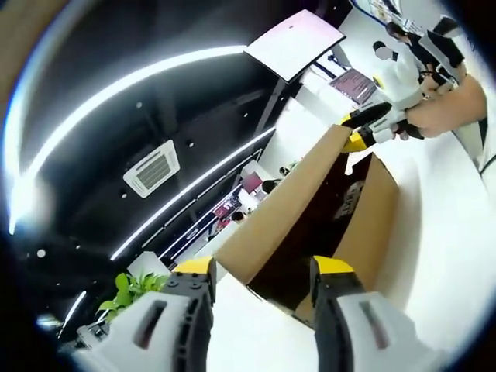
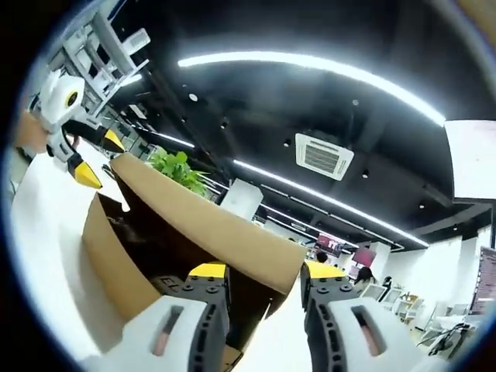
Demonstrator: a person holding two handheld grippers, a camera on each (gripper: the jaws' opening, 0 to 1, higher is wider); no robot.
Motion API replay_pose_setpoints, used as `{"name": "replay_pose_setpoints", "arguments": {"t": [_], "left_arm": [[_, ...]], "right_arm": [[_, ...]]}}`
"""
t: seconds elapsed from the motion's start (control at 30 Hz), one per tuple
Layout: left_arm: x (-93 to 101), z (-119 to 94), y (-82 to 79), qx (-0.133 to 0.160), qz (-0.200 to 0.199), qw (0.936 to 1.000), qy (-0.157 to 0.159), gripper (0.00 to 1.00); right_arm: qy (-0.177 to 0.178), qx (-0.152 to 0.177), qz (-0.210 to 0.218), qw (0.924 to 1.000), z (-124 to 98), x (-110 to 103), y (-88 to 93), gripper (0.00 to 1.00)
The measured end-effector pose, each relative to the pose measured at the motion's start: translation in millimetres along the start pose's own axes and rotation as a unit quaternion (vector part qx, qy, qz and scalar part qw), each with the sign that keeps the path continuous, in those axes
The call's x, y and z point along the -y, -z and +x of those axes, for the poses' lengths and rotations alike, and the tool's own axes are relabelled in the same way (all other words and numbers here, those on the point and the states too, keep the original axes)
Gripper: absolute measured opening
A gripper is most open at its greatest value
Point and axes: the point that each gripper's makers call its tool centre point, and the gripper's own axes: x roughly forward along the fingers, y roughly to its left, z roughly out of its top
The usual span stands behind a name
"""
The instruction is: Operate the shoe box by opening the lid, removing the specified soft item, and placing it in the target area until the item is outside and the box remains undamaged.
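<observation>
The brown cardboard shoe box (image 1: 376,225) stands on a white table (image 1: 442,256), its lid (image 1: 287,201) tilted up over a dark inside. The contents are too dark to make out. My left gripper (image 1: 263,267) holds the near end of the lid, which fills the gap between its jaws. At the far end, my right gripper (image 1: 355,132), held by a hand (image 1: 442,108), clasps the lid's other corner. In the right gripper view the lid (image 2: 201,221) runs from my right gripper (image 2: 266,270) to the left gripper (image 2: 99,159), above the box wall (image 2: 108,263).
A black ceiling with bright light strips and an air vent (image 1: 151,169) spreads behind. A green plant (image 2: 174,167) stands past the box. A monitor (image 1: 294,43) and desks lie further off. The white table (image 2: 39,232) spreads around the box.
</observation>
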Motion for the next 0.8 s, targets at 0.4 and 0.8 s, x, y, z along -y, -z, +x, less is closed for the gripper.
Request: {"name": "replay_pose_setpoints", "arguments": {"t": [0.4, 0.8], "left_arm": [[2.6, -3.0, -0.8, 0.005, -0.006, 0.9999, 0.015, 0.50], [9.1, -4.8, -4.2, 0.018, 0.003, 0.9994, 0.031, 0.44]], "right_arm": [[0.029, 0.004, 0.019, 0.9994, 1.6, 8.5, 0.4, 0.27], [0.033, 0.003, -0.043, 0.9985, 1.3, 9.0, 0.1, 0.27]]}}
